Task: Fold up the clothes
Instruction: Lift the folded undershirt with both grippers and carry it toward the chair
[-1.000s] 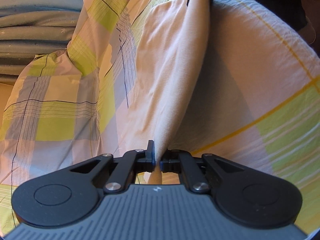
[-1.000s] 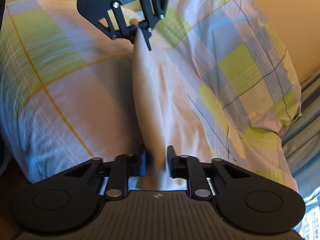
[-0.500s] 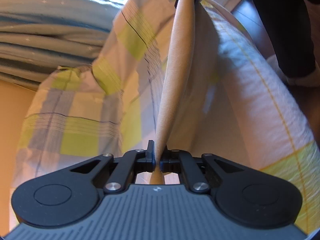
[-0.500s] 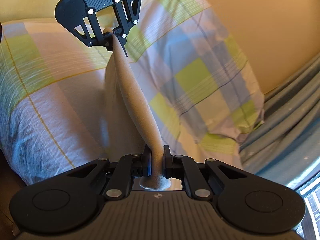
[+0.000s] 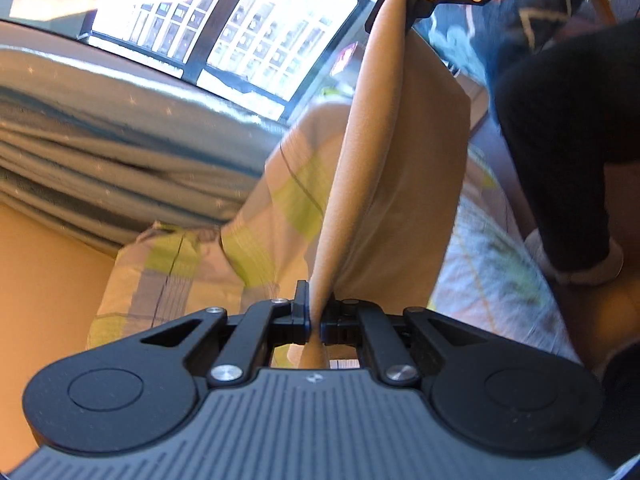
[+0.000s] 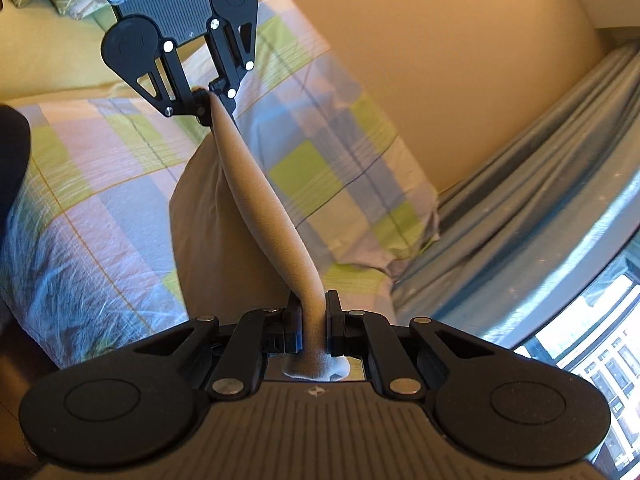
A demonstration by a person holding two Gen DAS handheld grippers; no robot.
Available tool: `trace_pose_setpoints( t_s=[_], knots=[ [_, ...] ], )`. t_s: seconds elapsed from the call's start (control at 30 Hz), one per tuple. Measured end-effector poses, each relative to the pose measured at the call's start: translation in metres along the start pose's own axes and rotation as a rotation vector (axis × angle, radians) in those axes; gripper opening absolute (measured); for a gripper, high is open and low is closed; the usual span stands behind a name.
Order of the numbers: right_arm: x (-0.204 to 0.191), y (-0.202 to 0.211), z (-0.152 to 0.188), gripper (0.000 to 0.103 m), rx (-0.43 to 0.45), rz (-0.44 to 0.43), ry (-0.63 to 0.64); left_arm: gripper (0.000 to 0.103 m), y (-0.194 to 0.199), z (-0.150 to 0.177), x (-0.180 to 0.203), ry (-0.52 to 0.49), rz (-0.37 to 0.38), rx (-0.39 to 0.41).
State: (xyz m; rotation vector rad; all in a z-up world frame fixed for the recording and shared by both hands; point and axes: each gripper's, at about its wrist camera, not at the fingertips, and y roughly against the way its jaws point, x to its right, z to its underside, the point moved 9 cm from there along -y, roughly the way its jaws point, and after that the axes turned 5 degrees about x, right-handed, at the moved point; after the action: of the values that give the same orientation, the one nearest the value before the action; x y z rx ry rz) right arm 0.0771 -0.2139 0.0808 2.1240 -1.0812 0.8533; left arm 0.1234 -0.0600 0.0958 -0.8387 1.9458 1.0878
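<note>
I've got the left hand-held gripper (image 5: 315,316) clamped on one end of the tan garment (image 5: 400,184), the right hand-held gripper (image 6: 313,322) clamped on the other; cloth stretched between them, rest hanging over the checked bed (image 6: 120,200).

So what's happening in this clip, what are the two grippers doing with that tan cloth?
A person is holding a tan garment up over a bed with a checked sheet, one end in each gripper. The left gripper is shut on one end and the right gripper is shut on the other, so the top edge runs taut between them while the rest hangs down in a doubled panel. The garment is off the bed, mid-fold, not yet laid down.
</note>
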Motion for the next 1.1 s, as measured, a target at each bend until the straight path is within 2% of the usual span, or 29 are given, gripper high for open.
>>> trace_pose_setpoints(
  t_s=[0.1, 0.23, 0.37, 0.63, 0.77, 0.93, 1.0, 1.1],
  knots=[
    [0.025, 0.036, -0.005, 0.007, 0.002, 0.047, -0.004, 0.004, 0.021, -0.033, -0.003, -0.006, 0.021, 0.07],
    [0.046, 0.082, -0.007, 0.007, -0.018, 0.139, -0.022, 0.004, 0.04, -0.073, 0.0, -0.067, 0.041, 0.179],
    [0.058, 0.12, -0.001, 0.007, -0.088, 0.232, -0.064, 0.004, 0.049, -0.109, 0.0, -0.097, 0.048, 0.304],
    [0.065, 0.176, 0.037, 0.007, -0.274, 0.377, -0.082, 0.004, 0.018, -0.18, 0.022, -0.205, 0.131, 0.502],
    [0.078, 0.2, 0.079, 0.007, -0.387, 0.423, -0.156, 0.004, -0.006, -0.23, 0.04, -0.238, 0.185, 0.596],
    [0.1, 0.234, 0.155, 0.007, -0.544, 0.47, -0.261, 0.004, -0.072, -0.309, 0.071, -0.24, 0.282, 0.692],
    [0.113, 0.245, 0.192, 0.007, -0.61, 0.491, -0.251, 0.004, -0.104, -0.344, 0.085, -0.229, 0.309, 0.719],
    [0.147, 0.251, 0.241, 0.007, -0.679, 0.546, -0.17, 0.004, -0.149, -0.402, 0.088, -0.194, 0.273, 0.753]
  ],
)
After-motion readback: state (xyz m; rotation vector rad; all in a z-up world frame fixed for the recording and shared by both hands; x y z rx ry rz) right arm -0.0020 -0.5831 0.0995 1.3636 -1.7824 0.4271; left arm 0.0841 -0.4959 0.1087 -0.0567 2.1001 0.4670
